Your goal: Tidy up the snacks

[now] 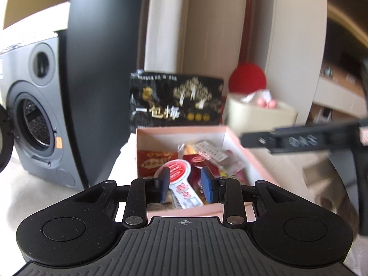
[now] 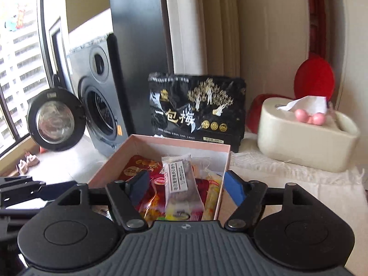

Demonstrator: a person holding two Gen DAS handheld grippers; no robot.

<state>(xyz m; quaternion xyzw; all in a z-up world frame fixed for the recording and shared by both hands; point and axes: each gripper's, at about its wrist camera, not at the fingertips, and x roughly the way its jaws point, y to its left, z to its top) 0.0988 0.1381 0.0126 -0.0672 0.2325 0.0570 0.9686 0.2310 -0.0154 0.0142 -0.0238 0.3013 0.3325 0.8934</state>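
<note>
The clear-wrapped oblong snack with a white printed label strip lies on top of the pile inside the open pink cardboard box, framed between the spread blue-padded fingers of the right gripper, whose jaws stand wide and touch nothing; it looks freshly let go, so the sound move is to lift straight back without brushing the wrapper or the box wall. The left gripper hovers at the box's near edge with its jaws part-open, empty, above a red-and-white paddle-shaped packet. The clear snack's long axis runs from the box's near wall toward its far wall, label strip along it, its far end tilted slightly up and leaning left. Beyond the box stands a black plum bag with gold lettering, and to the right a cream tissue holder
</note>
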